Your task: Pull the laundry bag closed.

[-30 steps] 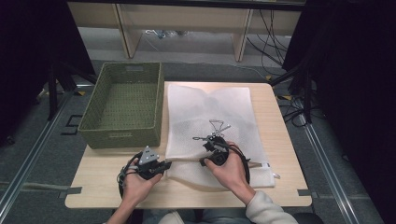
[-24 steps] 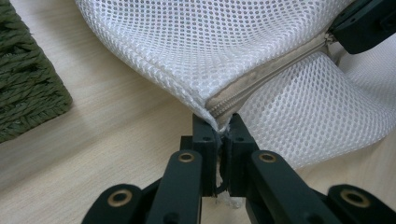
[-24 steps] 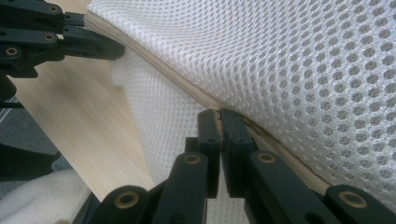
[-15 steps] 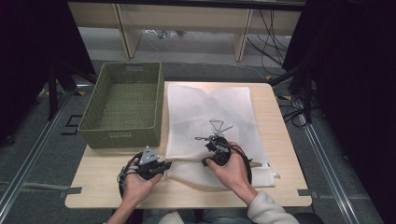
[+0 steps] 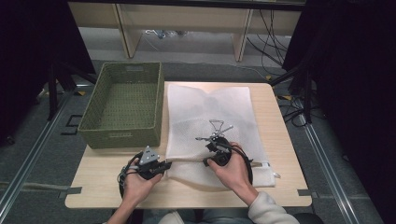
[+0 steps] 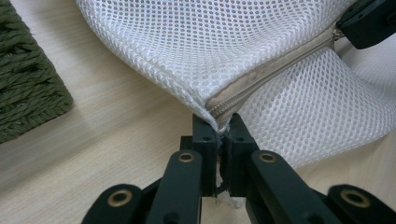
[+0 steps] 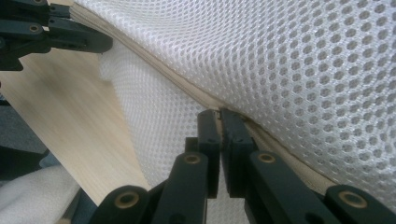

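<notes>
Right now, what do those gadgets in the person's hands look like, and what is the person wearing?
Each hand holds a black claw with two flat jaws on hinged bars with brass-coloured pivots. The left claw carries a grey three-cornered plate; the right claw trails black cable. A light grey sleeve covers the right forearm.

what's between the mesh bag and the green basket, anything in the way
Nothing visible. The mesh bag lies flat on the table right beside the green basket, whose inside looks empty. The left hand-held gripper is shut on the bag's zipper end, and the right hand-held gripper is shut on the zipper seam farther along.
</notes>
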`<state>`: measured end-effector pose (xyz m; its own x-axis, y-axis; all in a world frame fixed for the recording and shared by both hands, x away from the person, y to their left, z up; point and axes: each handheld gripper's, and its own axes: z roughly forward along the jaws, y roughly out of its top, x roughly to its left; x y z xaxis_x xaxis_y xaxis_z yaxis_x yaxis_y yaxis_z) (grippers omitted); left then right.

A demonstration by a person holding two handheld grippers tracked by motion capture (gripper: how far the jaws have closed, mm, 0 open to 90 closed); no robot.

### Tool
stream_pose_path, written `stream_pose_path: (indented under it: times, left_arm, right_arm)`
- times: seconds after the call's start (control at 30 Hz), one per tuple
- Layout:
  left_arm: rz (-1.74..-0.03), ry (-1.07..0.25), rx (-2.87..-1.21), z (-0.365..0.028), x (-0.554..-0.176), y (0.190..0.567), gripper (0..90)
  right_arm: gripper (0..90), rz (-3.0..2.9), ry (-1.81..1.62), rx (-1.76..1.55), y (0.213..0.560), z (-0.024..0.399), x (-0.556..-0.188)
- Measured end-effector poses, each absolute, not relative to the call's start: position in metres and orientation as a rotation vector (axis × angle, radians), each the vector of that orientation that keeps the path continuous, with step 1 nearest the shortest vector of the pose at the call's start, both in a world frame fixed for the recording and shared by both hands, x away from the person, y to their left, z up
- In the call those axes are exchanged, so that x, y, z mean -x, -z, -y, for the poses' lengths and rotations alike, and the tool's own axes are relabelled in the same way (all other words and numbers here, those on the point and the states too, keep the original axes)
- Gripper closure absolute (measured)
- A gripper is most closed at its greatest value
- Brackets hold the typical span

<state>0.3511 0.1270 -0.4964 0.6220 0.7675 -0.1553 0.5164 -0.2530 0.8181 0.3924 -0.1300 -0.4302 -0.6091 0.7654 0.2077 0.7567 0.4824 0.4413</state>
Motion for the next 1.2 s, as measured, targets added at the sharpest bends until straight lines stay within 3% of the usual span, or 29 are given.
stream_pose_path:
  times: [1.2]
  left_arm:
    - [-1.038, -0.356, -1.942, -0.129, -0.353, 0.496, 84.9]
  right_arm:
    - [88.4, -2.685, -0.798, -1.397, 0.428, 0.146, -0.393]
